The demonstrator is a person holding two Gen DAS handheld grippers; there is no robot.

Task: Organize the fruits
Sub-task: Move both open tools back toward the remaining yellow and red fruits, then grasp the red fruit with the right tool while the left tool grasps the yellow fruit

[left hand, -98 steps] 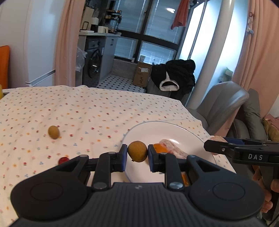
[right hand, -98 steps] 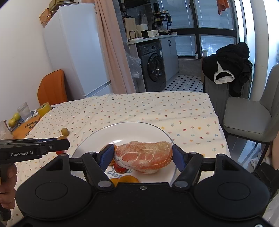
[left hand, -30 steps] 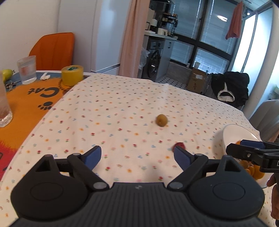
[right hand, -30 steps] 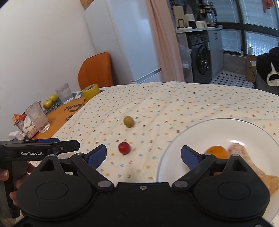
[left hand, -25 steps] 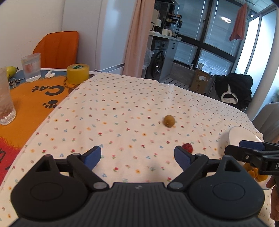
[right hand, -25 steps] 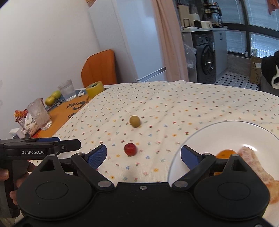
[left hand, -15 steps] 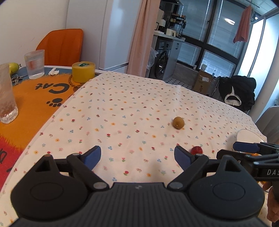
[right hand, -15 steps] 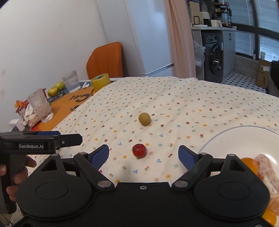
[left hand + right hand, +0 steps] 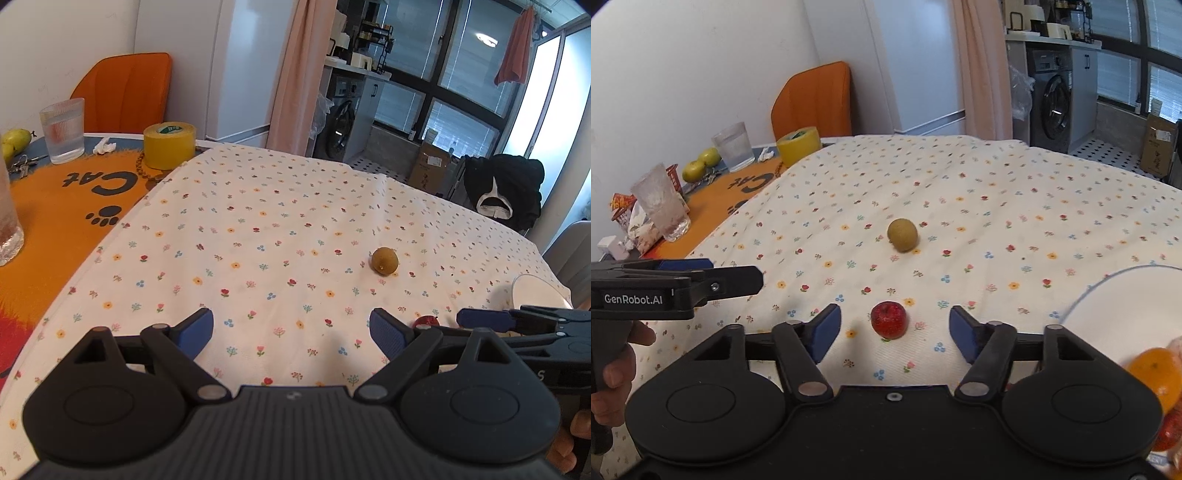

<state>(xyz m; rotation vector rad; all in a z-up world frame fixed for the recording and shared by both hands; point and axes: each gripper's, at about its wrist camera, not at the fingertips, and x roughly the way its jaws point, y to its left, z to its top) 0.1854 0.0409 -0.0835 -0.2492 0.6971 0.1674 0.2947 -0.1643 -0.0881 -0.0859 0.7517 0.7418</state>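
Note:
A small red fruit (image 9: 888, 319) lies on the flowered tablecloth, between the spread fingers of my open right gripper (image 9: 895, 330), untouched. Behind it rests a brown-green round fruit (image 9: 902, 235). At the right edge stands the white plate (image 9: 1115, 310) with an orange fruit (image 9: 1156, 373) in it. In the left wrist view my left gripper (image 9: 291, 330) is open and empty over bare cloth; the brown-green fruit (image 9: 384, 261) lies ahead to the right, and the red fruit (image 9: 425, 320) peeks out beside its right finger. The plate (image 9: 535, 291) shows at far right.
On the orange cat mat (image 9: 55, 214) at the left stand a yellow tape roll (image 9: 169, 144), a water glass (image 9: 63, 130), a second glass (image 9: 663, 206), keys and yellow-green fruits (image 9: 701, 163). An orange chair (image 9: 812, 99) stands behind the table.
Both grippers, earlier shut on a brown fruit and a peeled citrus over the plate, are open and have swung left. The right one has drawn in around the red fruit.

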